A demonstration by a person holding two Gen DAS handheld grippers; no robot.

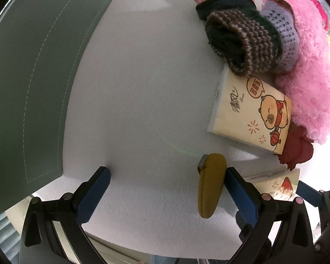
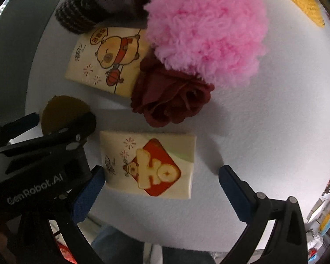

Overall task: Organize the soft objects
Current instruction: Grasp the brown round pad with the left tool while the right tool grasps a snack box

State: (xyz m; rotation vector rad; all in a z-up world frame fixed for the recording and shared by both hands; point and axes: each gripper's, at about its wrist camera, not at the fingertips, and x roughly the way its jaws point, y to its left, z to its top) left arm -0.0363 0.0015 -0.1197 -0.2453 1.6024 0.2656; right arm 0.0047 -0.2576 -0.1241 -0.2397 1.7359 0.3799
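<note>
My left gripper (image 1: 168, 189) is open over the white table (image 1: 138, 101); a mustard pad (image 1: 211, 184) rests against its right finger. My right gripper (image 2: 161, 187) is open, and a tissue pack with a red diamond (image 2: 149, 165) lies between its fingers, touching the left one. A second tissue pack with a bear (image 2: 107, 60) lies beyond, also in the left wrist view (image 1: 250, 114). A dark red fabric rose (image 2: 169, 94), a pink fluffy item (image 2: 204, 26) and rolled knit pieces (image 1: 242, 44) lie near it. The left gripper (image 2: 44, 136) shows at the left of the right wrist view.
A green stitched mat (image 1: 33, 83) covers the table's left part. A yellow knit piece (image 2: 303, 2) lies at the far right. The table's near edge runs just below both grippers.
</note>
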